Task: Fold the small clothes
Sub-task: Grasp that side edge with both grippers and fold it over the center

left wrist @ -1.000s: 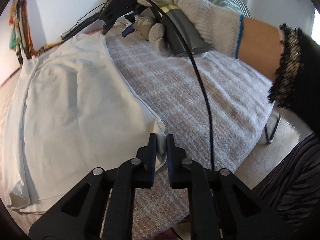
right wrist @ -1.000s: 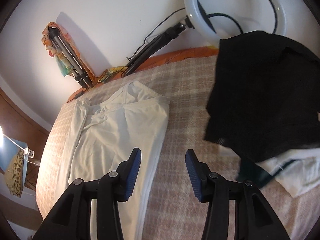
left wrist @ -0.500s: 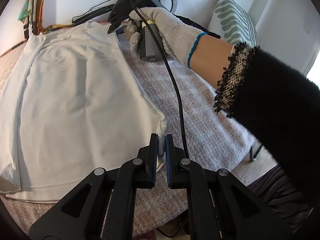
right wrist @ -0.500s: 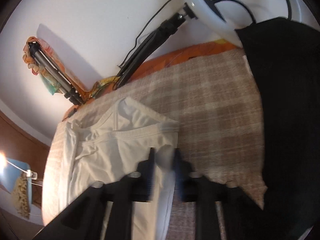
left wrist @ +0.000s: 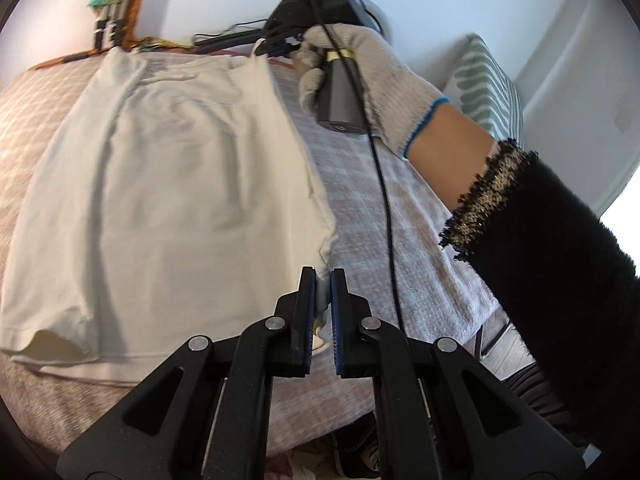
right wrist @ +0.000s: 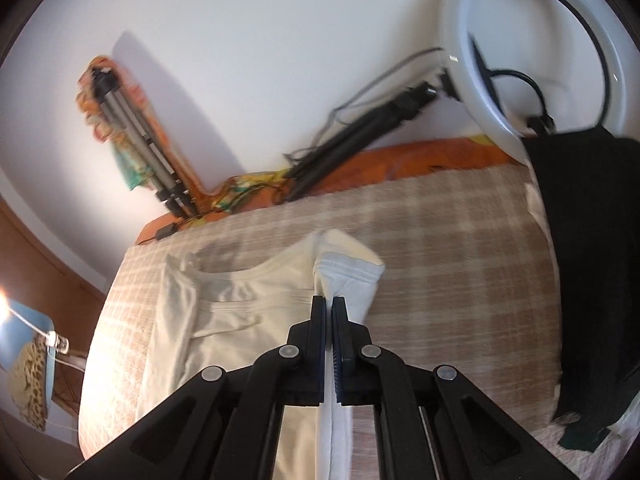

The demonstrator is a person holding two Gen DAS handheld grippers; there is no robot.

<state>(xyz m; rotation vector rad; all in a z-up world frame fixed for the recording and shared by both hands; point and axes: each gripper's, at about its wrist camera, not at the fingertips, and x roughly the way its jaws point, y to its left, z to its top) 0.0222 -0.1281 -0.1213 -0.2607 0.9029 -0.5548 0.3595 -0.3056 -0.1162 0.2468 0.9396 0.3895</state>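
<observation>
While the left gripper [left wrist: 323,276] pinched the white shirt's [left wrist: 168,184] hem corner and the right gripper [right wrist: 328,304] clamped its shoulder, a lengthwise fold had begun; next, both should carry that edge across the bed [right wrist: 460,248].

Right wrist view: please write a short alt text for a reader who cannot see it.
The right claw is shut on the sleeve edge of a white T-shirt lying on a checked bedspread. Black clothes lie to the right, under a ring light by the wall.
</observation>
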